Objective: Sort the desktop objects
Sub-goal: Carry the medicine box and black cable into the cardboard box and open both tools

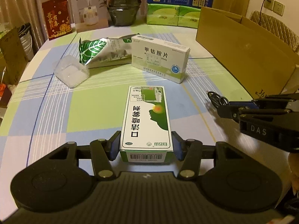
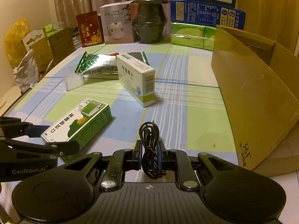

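A green-and-white spray box (image 1: 147, 115) lies lengthwise between the blue pads of my left gripper (image 1: 145, 145), which press its two long sides; the right wrist view shows the same box (image 2: 78, 123) in that gripper (image 2: 56, 139). My right gripper (image 2: 150, 153) is shut on a coiled black cable (image 2: 149, 140) that sticks up between its pads. Seen from the left wrist, the right gripper (image 1: 224, 106) is to the right with the cable (image 1: 216, 98) at its tip. On the checked tablecloth (image 1: 84, 112) farther back are a white tablet box (image 1: 160, 59), a green foil pouch (image 1: 99, 50) and a clear plastic cup (image 1: 72, 72).
An open cardboard carton (image 2: 252, 93) stands along the table's right side. At the back stand a red box (image 1: 57, 17), a humidifier box (image 1: 91, 7), a dark wrapped pot (image 1: 124, 5) and green tissue packs (image 1: 172, 15). Bags and cartons crowd the floor on the left.
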Demonstrator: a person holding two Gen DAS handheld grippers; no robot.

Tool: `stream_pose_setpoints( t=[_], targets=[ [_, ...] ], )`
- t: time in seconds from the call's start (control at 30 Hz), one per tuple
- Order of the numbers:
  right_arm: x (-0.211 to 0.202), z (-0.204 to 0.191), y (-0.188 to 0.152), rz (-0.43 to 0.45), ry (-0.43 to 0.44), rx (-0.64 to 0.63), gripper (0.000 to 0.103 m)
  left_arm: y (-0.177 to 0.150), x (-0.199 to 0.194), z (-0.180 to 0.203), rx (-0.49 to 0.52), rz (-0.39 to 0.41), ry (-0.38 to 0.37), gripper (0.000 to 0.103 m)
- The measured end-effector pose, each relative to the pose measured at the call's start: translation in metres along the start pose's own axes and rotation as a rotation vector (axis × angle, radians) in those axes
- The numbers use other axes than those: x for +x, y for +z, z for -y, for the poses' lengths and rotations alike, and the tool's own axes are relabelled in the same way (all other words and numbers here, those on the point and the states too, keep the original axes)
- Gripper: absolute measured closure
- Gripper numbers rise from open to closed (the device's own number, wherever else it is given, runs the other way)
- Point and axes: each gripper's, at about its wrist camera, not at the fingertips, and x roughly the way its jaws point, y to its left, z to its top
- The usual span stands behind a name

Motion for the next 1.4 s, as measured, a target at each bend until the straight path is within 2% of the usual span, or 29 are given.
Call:
stream_pose_setpoints(
  t=[0.57, 0.93, 1.4],
  targets=[
    [-0.032, 0.011, 0.014, 0.058, -0.014, 0.028, 0.091, 0.012, -0.018, 0.021, 0.035, 0.084, -0.018, 0.053],
    [-0.070, 0.018, 0.027, 0.118, -0.015, 0.037, 0.091, 0.014, -0.044, 0.036, 0.002, 0.109, -0.032, 0.053],
    [-0.100, 0.035, 0.027, 0.153, -0.019, 0.076, 0.091, 0.022, -0.066, 0.059, 0.020, 0.130, -0.043, 0.053]
  ],
)
